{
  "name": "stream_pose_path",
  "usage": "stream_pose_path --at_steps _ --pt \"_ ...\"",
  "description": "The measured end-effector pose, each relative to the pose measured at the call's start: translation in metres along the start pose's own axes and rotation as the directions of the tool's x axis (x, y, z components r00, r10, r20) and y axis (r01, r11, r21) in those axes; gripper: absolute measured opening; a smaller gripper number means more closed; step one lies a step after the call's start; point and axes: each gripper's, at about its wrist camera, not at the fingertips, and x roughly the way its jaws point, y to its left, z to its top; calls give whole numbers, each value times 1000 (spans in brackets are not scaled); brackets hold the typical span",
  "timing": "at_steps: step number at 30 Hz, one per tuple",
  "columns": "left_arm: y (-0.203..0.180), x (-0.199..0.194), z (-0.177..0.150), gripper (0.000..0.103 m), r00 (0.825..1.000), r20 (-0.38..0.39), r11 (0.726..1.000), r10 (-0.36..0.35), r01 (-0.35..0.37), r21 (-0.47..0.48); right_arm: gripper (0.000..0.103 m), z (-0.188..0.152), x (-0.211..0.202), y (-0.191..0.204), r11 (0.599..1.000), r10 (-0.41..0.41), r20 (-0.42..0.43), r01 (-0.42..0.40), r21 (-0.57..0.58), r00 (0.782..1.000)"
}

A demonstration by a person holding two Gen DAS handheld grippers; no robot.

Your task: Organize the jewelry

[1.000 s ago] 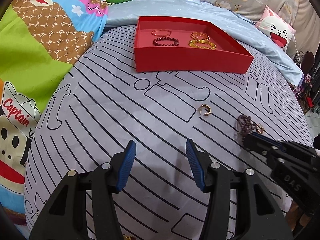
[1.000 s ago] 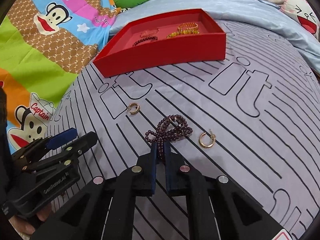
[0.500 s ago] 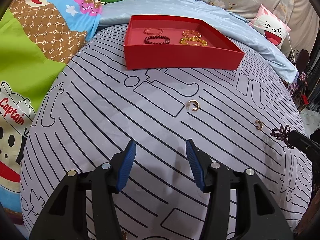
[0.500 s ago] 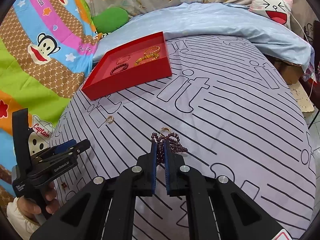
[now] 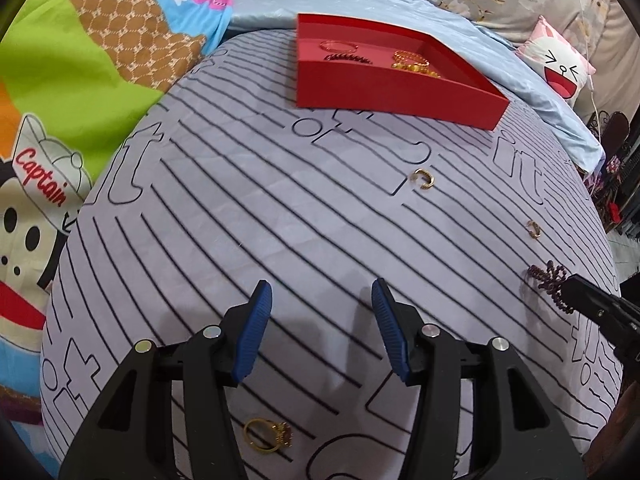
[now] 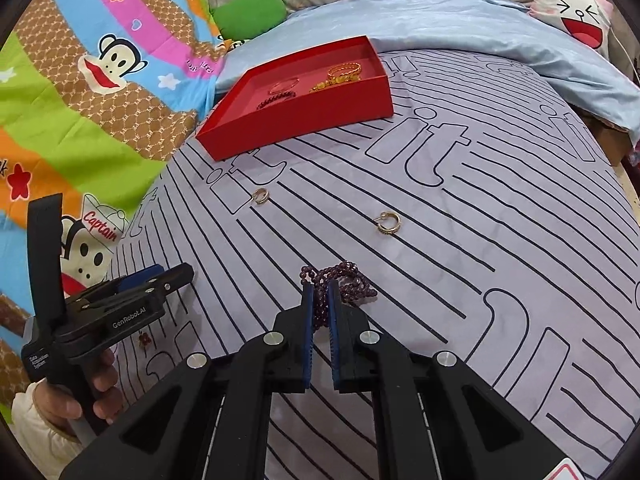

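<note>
My right gripper [image 6: 319, 292] is shut on a dark purple bead bracelet [image 6: 348, 280], which bunches at its tips just above the striped bedspread. In the left wrist view the bracelet [image 5: 546, 280] and the right gripper [image 5: 572, 286] show at the right edge. My left gripper [image 5: 322, 296] stands open over bare cloth with nothing between its pads. A red tray [image 5: 400, 92] at the far side holds several bracelets. Two gold hoop earrings [image 6: 261, 196] [image 6: 389, 223] lie between tray and grippers. A gold ring with a red stone [image 5: 266, 434] lies under my left gripper.
The striped grey bedspread [image 5: 240, 200] covers a rounded bed top. A cartoon quilt [image 5: 80, 80] lies to the left, a light blue blanket [image 6: 460, 28] behind the tray, and a pink-and-white cushion [image 5: 560, 64] at the far right. The bed drops off at the right edge.
My right gripper has carried the bead bracelet up off the cloth and away from the earring beside it. The left gripper has shifted, and the gold ring now shows beneath it.
</note>
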Motion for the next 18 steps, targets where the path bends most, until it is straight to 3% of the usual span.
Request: stream_pose_path --at_steps 8,18 --pt "-10 5 4 49 1000 15 999 15 -15 39 7 8 6 -3 1000 2 2 -2 18 1000" --pt "-38 20 32 50 999 25 996 -37 35 82 7 32 6 -12 999 -12 42 11 33 999"
